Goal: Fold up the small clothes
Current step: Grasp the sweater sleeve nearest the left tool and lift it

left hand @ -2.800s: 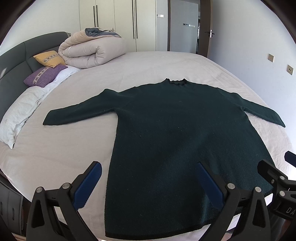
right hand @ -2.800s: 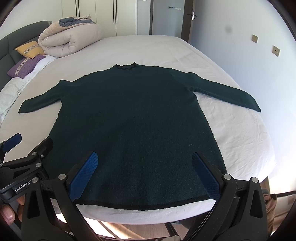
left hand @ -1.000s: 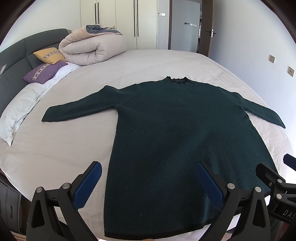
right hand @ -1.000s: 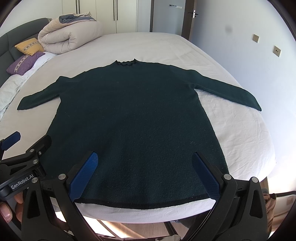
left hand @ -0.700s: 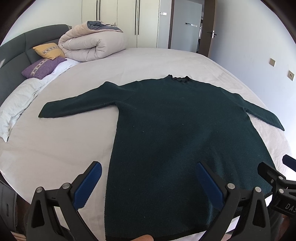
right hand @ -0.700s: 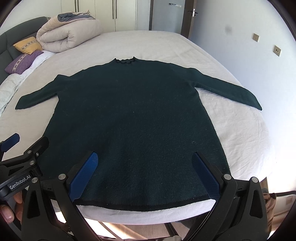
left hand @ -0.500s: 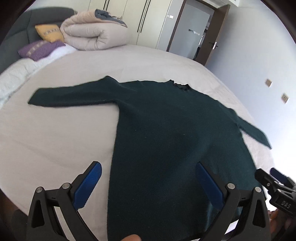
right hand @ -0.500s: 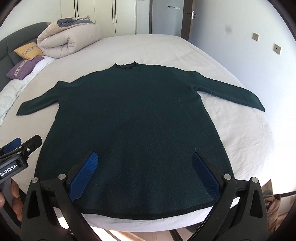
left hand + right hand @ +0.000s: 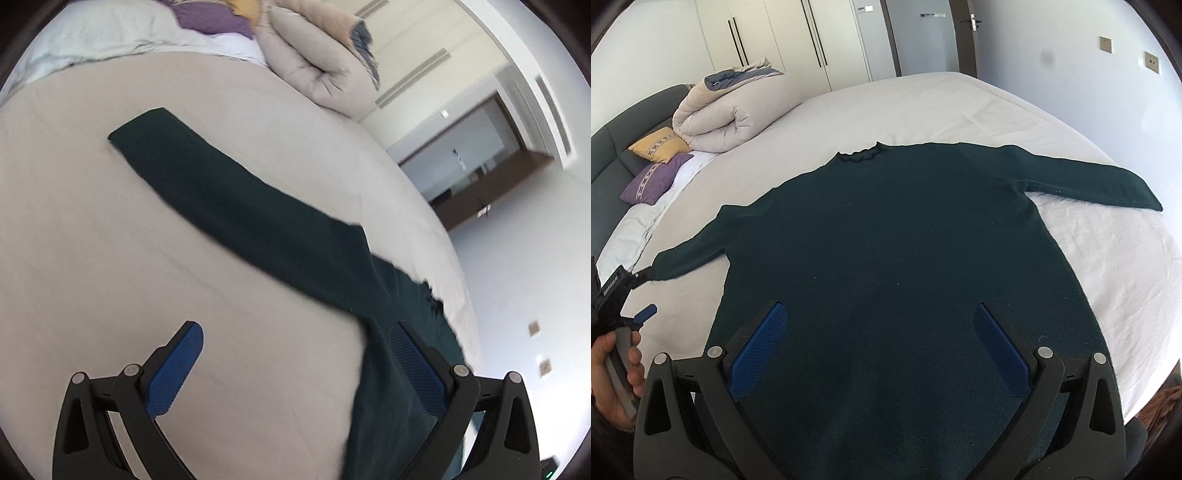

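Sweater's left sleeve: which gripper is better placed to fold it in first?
Left. The left gripper is open beside the cuff of the left sleeve. The right gripper hovers open over the sweater body, far from that cuff.

Bright, even daylight fills both views — fisheye bending and black vignette toward every rim. The left wrist view is motion-blurred and tilted; whites glare around 3 o'clock.
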`<state>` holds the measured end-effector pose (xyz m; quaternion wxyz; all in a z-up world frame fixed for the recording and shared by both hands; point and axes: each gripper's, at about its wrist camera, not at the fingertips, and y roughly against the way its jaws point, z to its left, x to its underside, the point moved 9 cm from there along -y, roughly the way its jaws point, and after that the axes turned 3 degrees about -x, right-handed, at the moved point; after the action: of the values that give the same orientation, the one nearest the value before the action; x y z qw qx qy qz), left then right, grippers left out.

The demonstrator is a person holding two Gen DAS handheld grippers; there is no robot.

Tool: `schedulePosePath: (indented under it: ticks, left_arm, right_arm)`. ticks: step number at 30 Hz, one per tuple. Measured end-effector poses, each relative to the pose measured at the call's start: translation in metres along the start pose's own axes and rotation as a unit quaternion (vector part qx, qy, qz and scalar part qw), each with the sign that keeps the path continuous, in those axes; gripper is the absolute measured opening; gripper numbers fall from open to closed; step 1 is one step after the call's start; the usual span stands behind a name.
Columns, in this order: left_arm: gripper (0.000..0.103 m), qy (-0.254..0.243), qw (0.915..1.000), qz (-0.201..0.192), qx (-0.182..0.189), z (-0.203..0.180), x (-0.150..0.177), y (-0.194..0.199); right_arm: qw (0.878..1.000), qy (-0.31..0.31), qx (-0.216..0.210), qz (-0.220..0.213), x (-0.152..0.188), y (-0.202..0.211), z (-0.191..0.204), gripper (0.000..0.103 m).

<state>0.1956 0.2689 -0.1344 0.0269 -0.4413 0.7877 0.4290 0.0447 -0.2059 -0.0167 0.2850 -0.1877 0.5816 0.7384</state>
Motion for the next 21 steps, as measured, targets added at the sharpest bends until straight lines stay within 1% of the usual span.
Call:
schedulePosePath:
  ticks: [1, 3, 4, 5, 6, 8, 11, 15, 16, 17, 18, 19, 20, 21]
  left_arm:
    - [0.103, 0.030, 0.9995, -0.007, 0.007, 0.012, -0.015, -0.003]
    - [0.103, 0.095, 0.9950, -0.022, 0.021, 0.039, -0.042, -0.010]
    - [0.103, 0.121, 0.9919, -0.027, 0.030, 0.049, -0.051, -0.014]
    - [0.102, 0.155, 0.9866, -0.029, 0.041, 0.060, -0.060, -0.020]
    - [0.102, 0.178, 0.9825, -0.030, 0.046, 0.068, -0.064, -0.025]
    - [0.102, 0.208, 0.9762, -0.028, 0.056, 0.079, -0.073, -0.035]
    - [0.102, 0.244, 0.9676, -0.024, 0.062, 0.088, -0.084, -0.048]
    - [0.101, 0.273, 0.9582, -0.035, 0.077, 0.090, -0.098, -0.057]
    - [0.098, 0.277, 0.9566, -0.038, 0.080, 0.093, -0.102, -0.058]
    - [0.092, 0.282, 0.9549, -0.041, 0.082, 0.096, -0.103, -0.058]
    - [0.089, 0.287, 0.9532, -0.040, 0.086, 0.097, -0.106, -0.061]
    - [0.081, 0.290, 0.9517, -0.039, 0.092, 0.097, -0.109, -0.062]
    - [0.071, 0.293, 0.9499, -0.036, 0.103, 0.095, -0.114, -0.067]
    - [0.065, 0.296, 0.9482, -0.032, 0.110, 0.096, -0.115, -0.070]
  right_arm:
    - [1.000, 0.000, -0.003, 0.001, -0.001, -0.006, 0.001, 0.103]
    - [1.000, -0.003, -0.007, 0.005, -0.003, -0.019, 0.003, 0.103]
    - [1.000, -0.006, -0.007, 0.009, -0.003, -0.027, 0.004, 0.103]
    - [1.000, -0.010, -0.008, 0.013, -0.003, -0.034, 0.005, 0.103]
    - [1.000, -0.015, -0.010, 0.019, -0.002, -0.041, 0.005, 0.103]
    - [0.999, -0.020, -0.010, 0.029, 0.001, -0.051, 0.004, 0.103]
    - [0.999, -0.022, -0.008, 0.041, 0.004, -0.067, 0.005, 0.103]
    - [0.999, -0.031, -0.005, 0.044, 0.007, -0.078, 0.001, 0.103]
    - [0.998, -0.033, -0.004, 0.045, 0.007, -0.080, 0.000, 0.103]
    - [0.998, -0.036, -0.005, 0.046, 0.008, -0.083, -0.001, 0.103]
    - [0.998, -0.038, -0.006, 0.047, 0.008, -0.086, -0.001, 0.103]
    - [0.998, -0.040, -0.006, 0.047, 0.008, -0.088, -0.001, 0.103]
    - [0.998, -0.041, -0.006, 0.046, 0.008, -0.088, -0.002, 0.103]
    - [0.998, -0.042, -0.004, 0.045, 0.007, -0.091, -0.002, 0.103]
